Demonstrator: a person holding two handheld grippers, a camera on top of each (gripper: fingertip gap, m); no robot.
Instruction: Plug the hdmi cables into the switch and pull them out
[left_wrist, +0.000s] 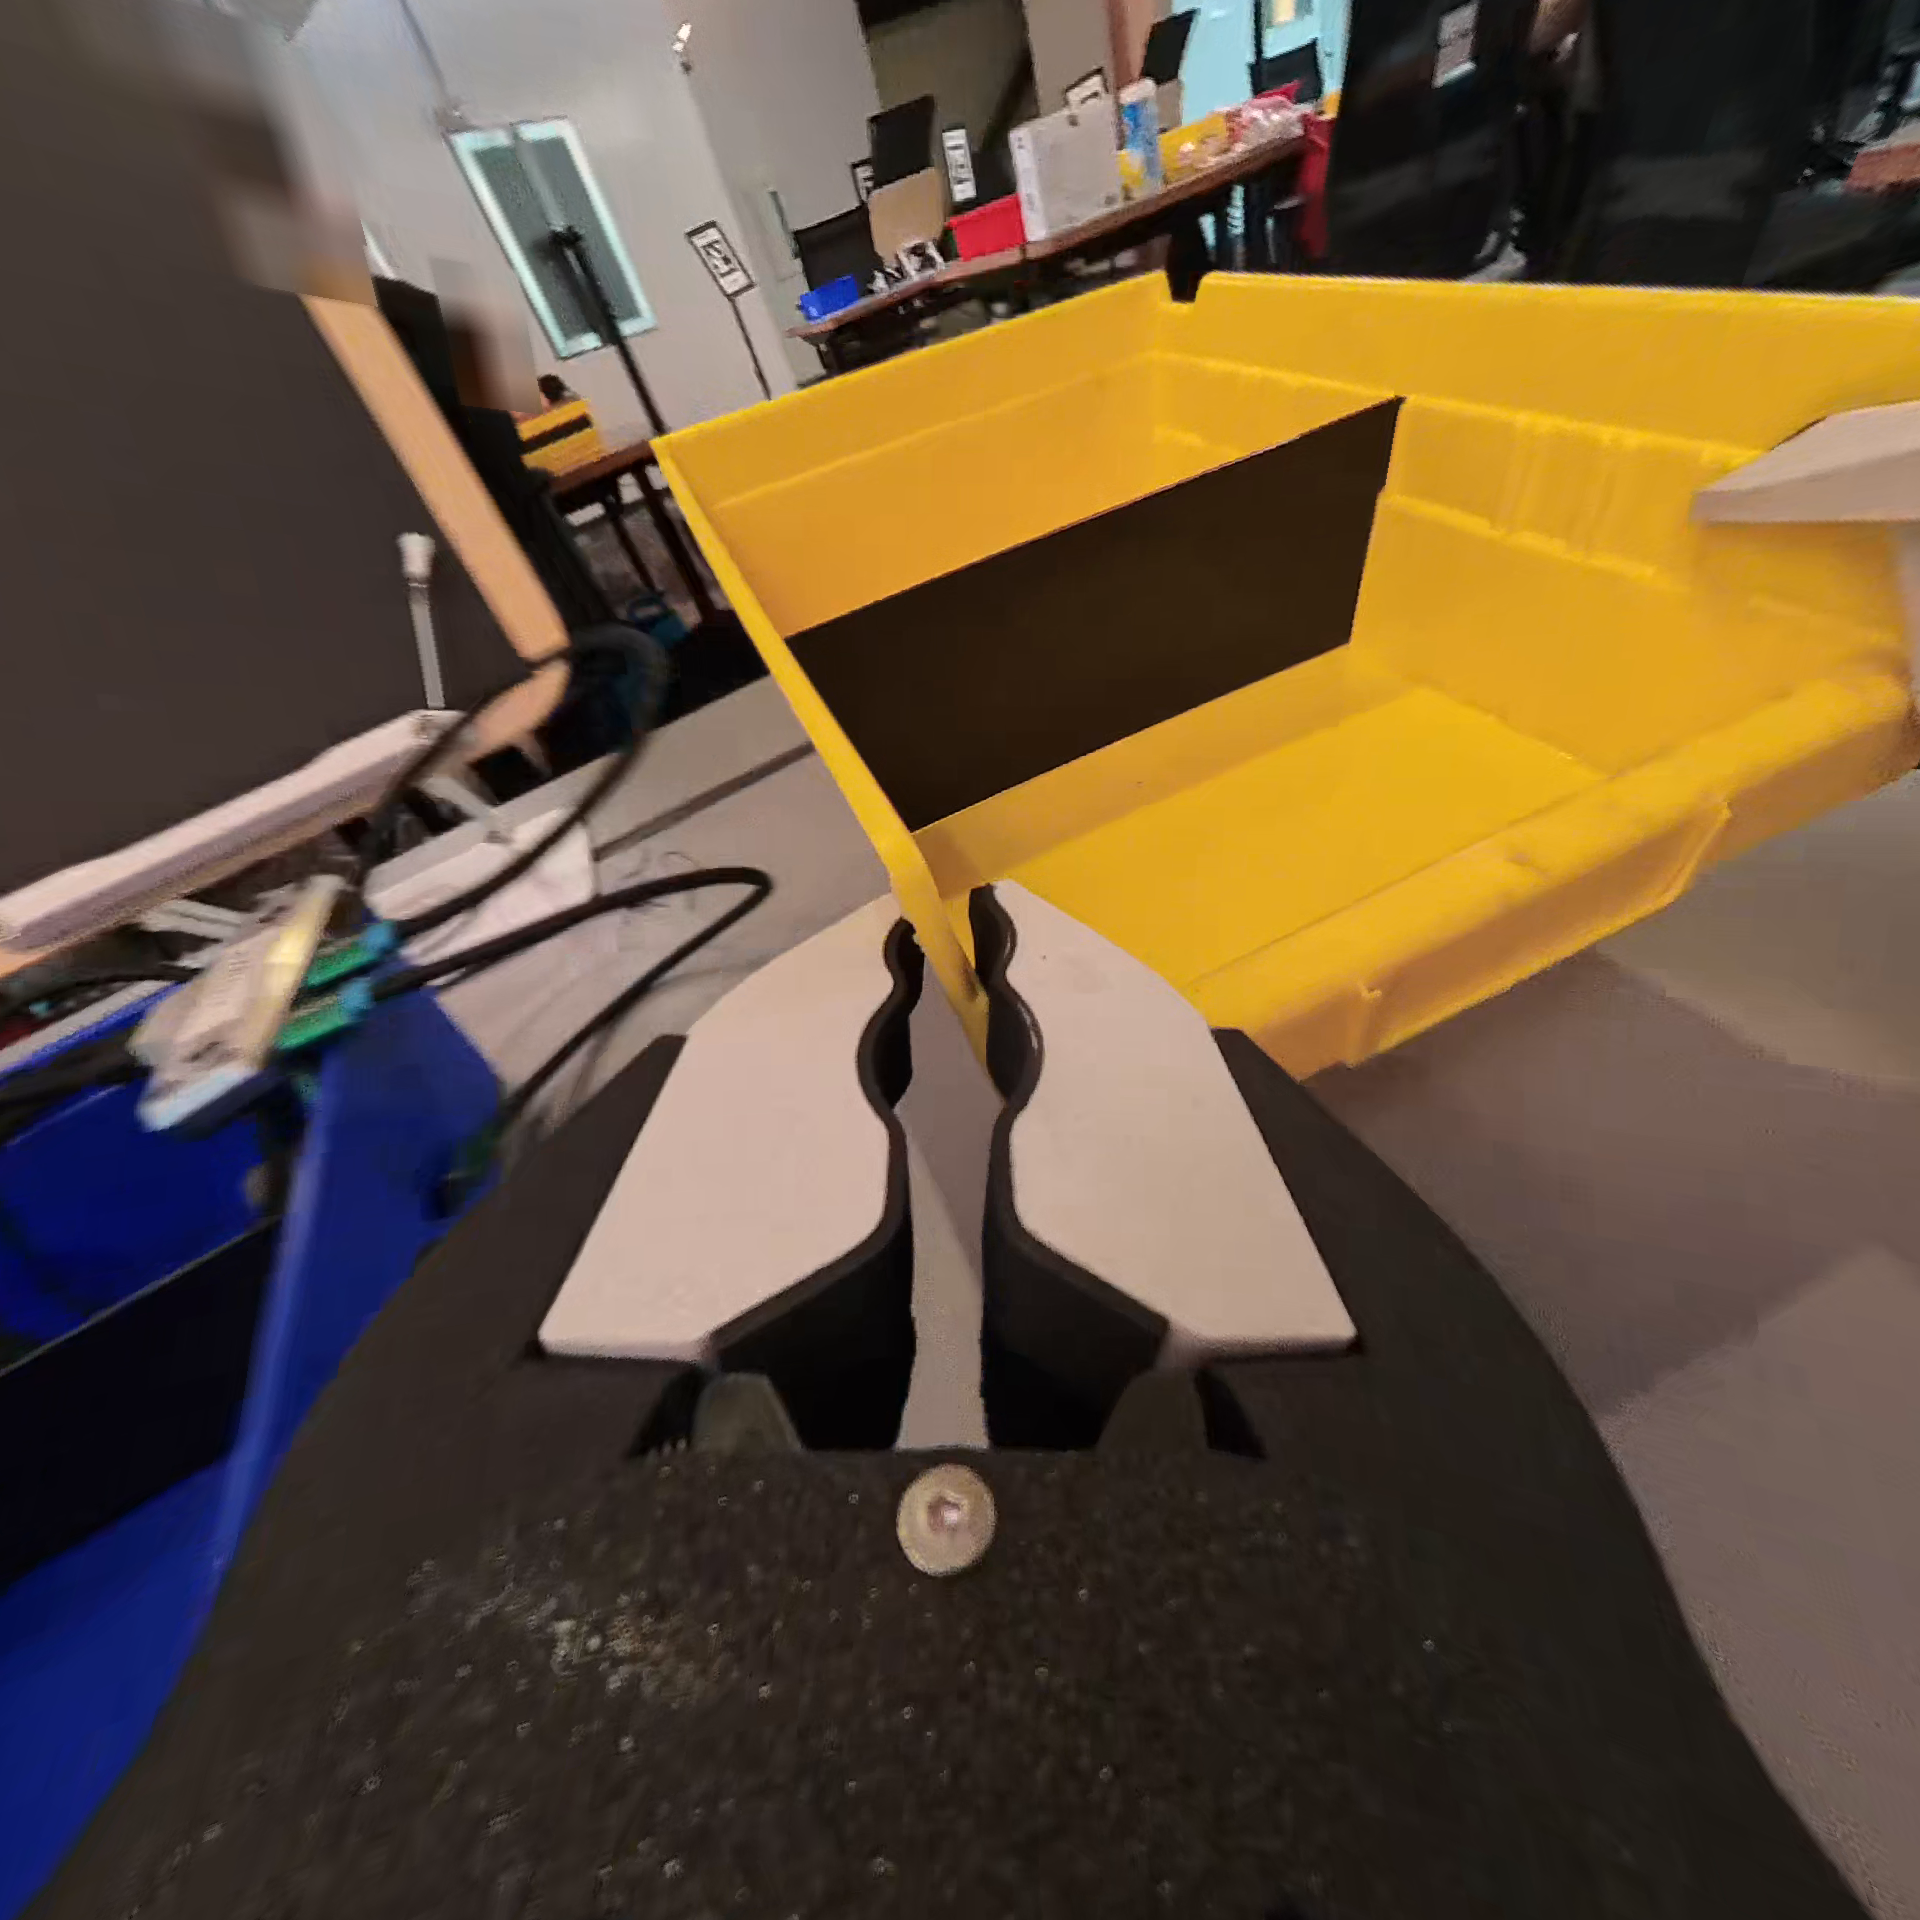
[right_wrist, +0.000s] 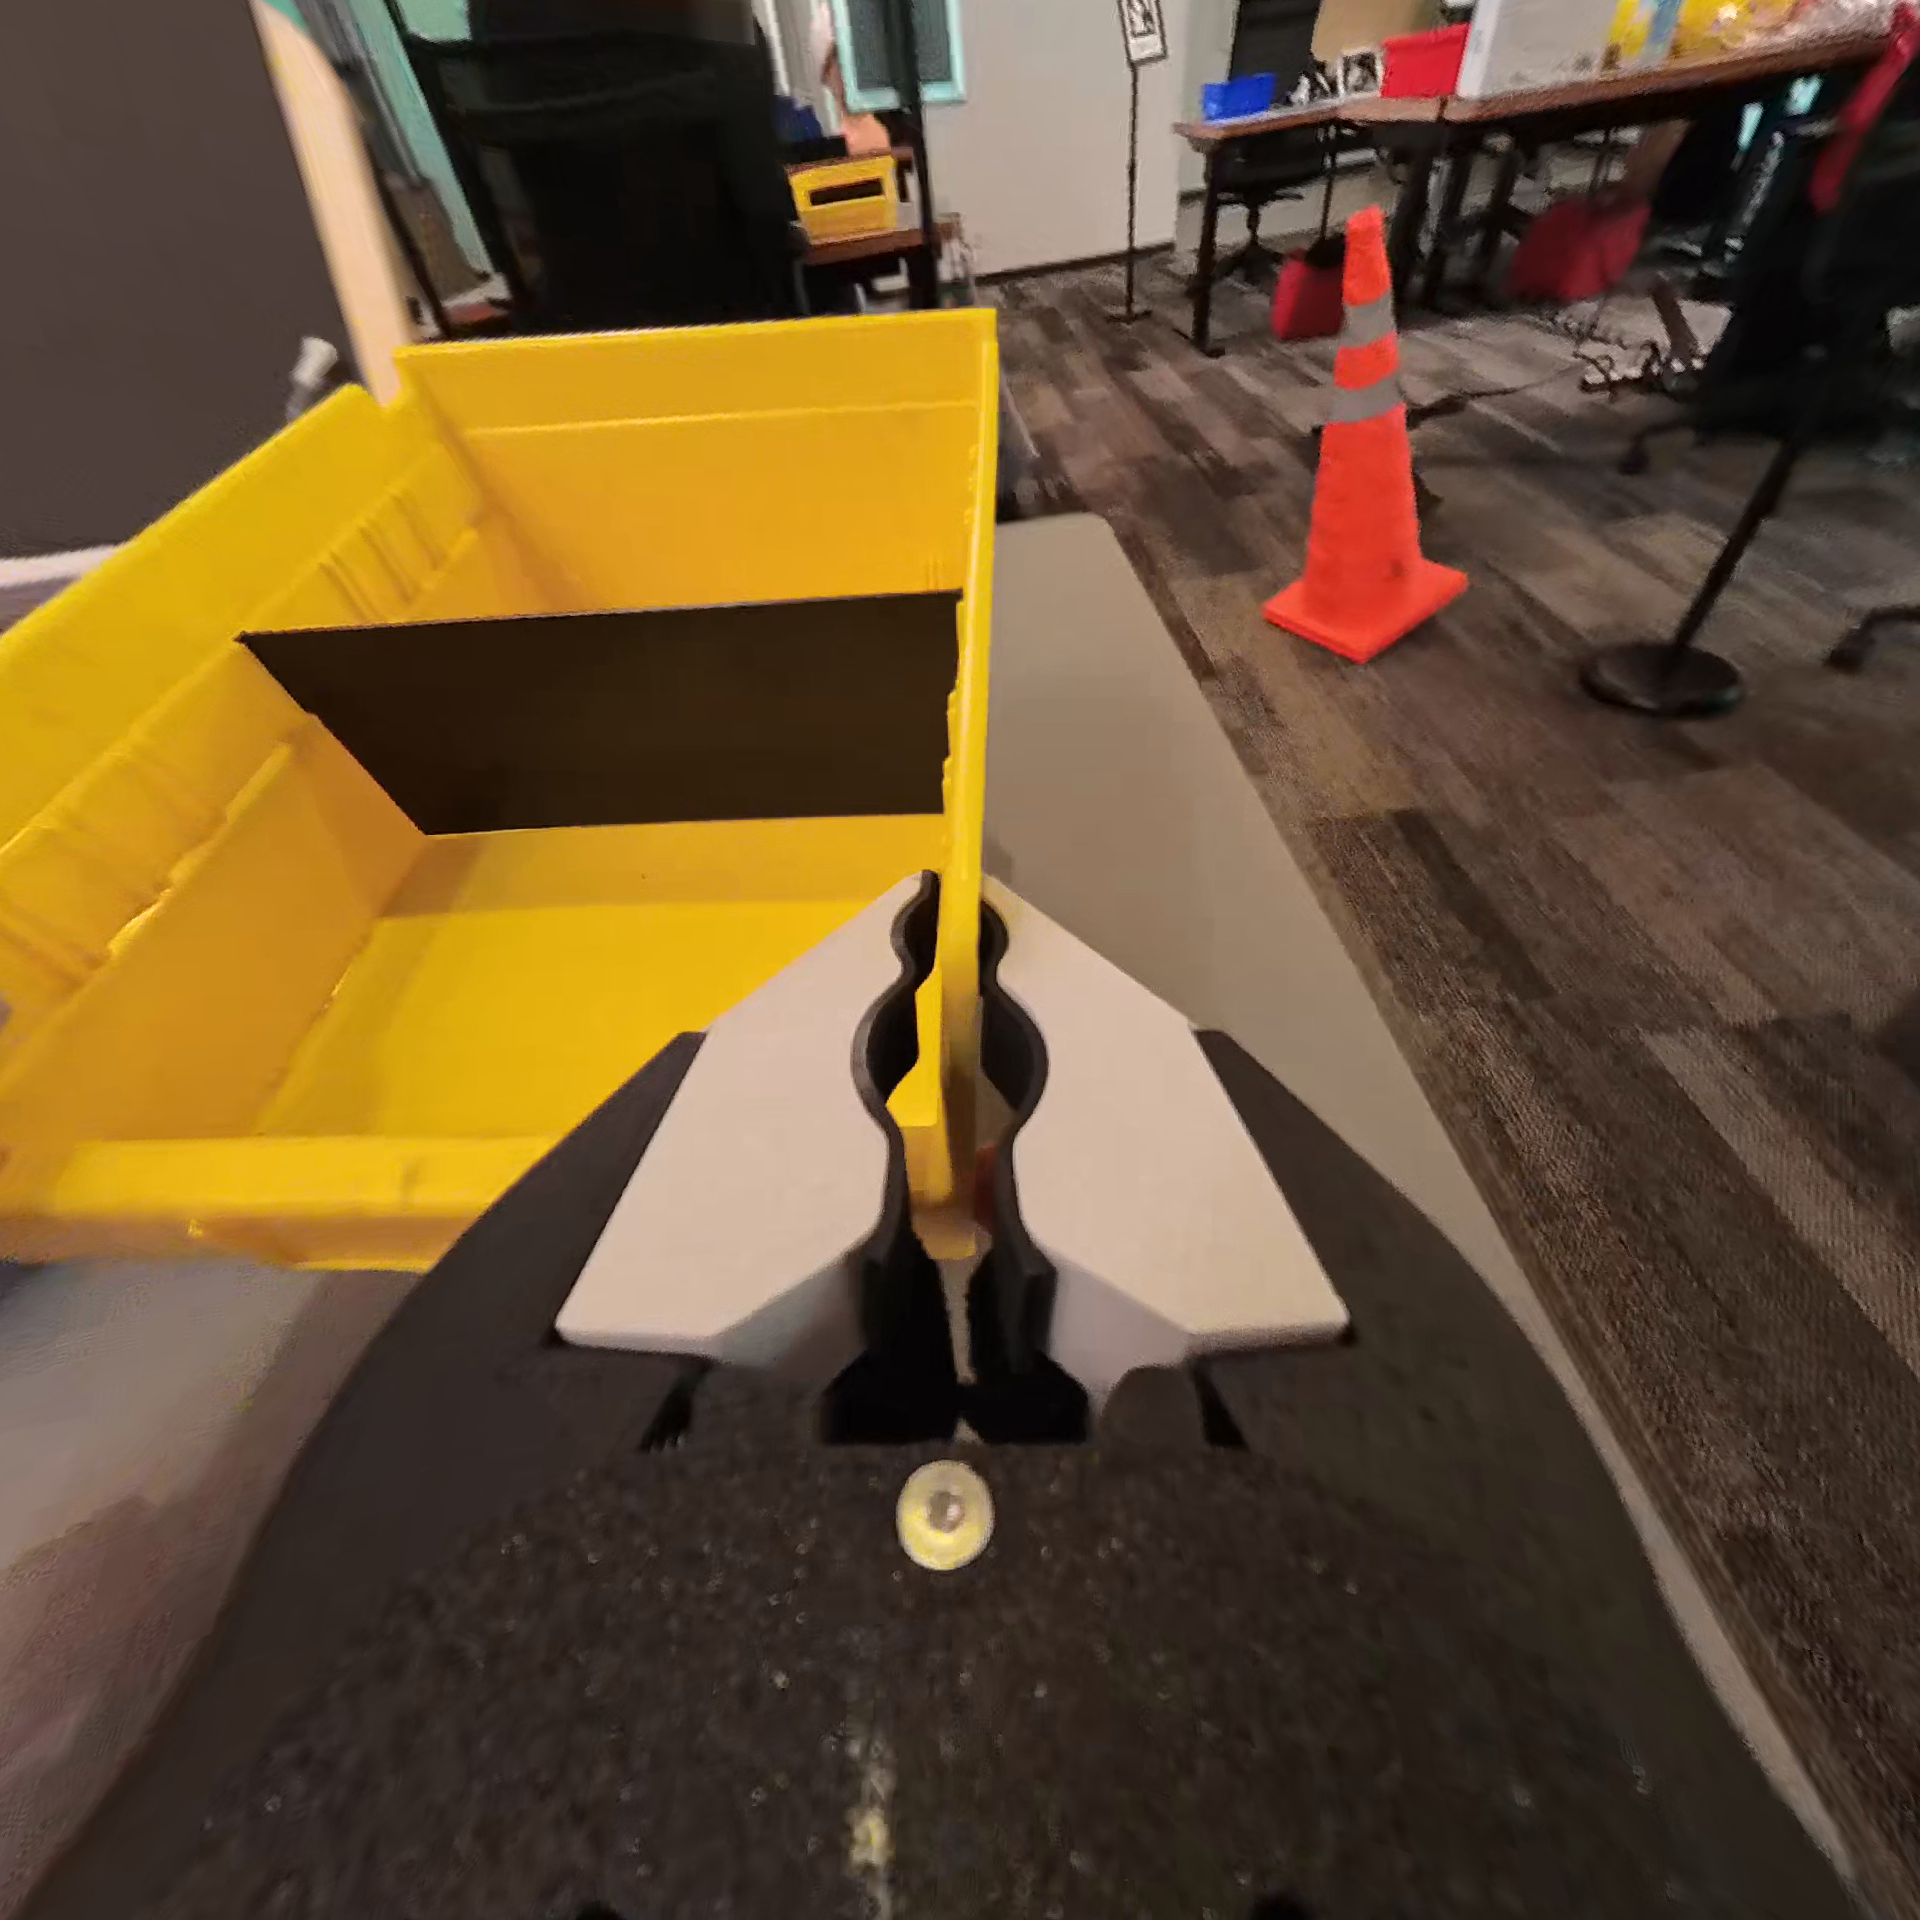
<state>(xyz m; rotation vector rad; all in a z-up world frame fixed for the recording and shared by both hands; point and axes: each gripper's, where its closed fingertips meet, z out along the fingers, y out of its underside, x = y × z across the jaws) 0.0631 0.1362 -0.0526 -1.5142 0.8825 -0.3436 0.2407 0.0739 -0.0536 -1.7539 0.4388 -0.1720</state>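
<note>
A yellow plastic bin with a black divider sits tilted over the grey table. My left gripper is shut on the bin's left side wall. My right gripper is shut on the bin's right side wall; its fingertip also shows at the right edge of the left wrist view. The bin looks empty. Black cables run to a blue bin at the left, where green-tipped connectors and a pale device lie blurred.
The grey table ends at the right above a wood-pattern floor with an orange cone and a black stand base. A dark panel stands at the left. Desks with boxes are far behind. The tips of one gripper are about 20 cm away from the tips of the other. The pale device is about 25 cm from my left fingertips and 45 cm from my right.
</note>
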